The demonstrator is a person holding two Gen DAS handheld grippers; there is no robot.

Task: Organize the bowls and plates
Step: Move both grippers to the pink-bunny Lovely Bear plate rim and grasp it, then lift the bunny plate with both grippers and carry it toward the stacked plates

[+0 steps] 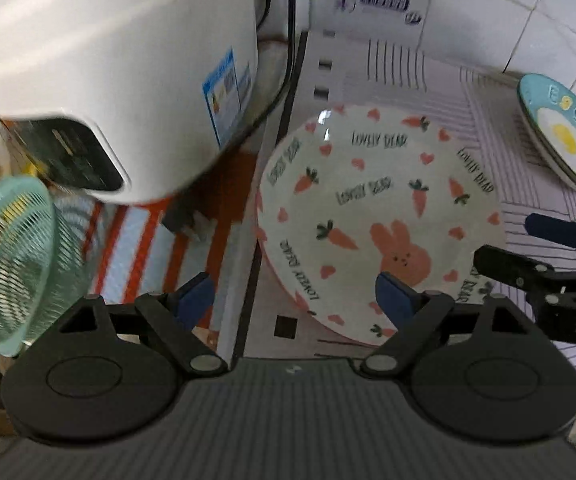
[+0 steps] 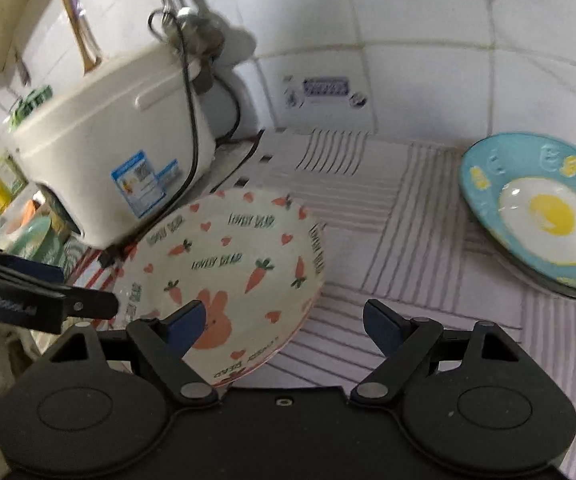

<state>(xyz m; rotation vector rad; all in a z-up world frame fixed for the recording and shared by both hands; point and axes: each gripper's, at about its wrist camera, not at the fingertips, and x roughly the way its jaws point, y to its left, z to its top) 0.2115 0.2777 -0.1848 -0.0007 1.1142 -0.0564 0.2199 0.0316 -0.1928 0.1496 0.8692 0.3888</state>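
Note:
A white plate with pink rabbits and carrots (image 1: 376, 208) lies on the striped mat (image 1: 428, 80); it also shows in the right wrist view (image 2: 232, 264). A blue plate with a fried-egg picture (image 1: 560, 132) sits to its right, also in the right wrist view (image 2: 536, 212). My left gripper (image 1: 294, 300) is open and empty over the rabbit plate's near left edge. My right gripper (image 2: 284, 320) is open and empty, above the rabbit plate's near right rim. The right gripper shows at the left view's right edge (image 1: 544, 248).
A white rice cooker (image 1: 120, 72) stands left of the plates, its cord (image 2: 192, 128) hanging down. A green mesh strainer (image 1: 8, 256) sits at the far left over a red-striped cloth (image 1: 140, 240). White tiled wall (image 2: 428, 80) is behind.

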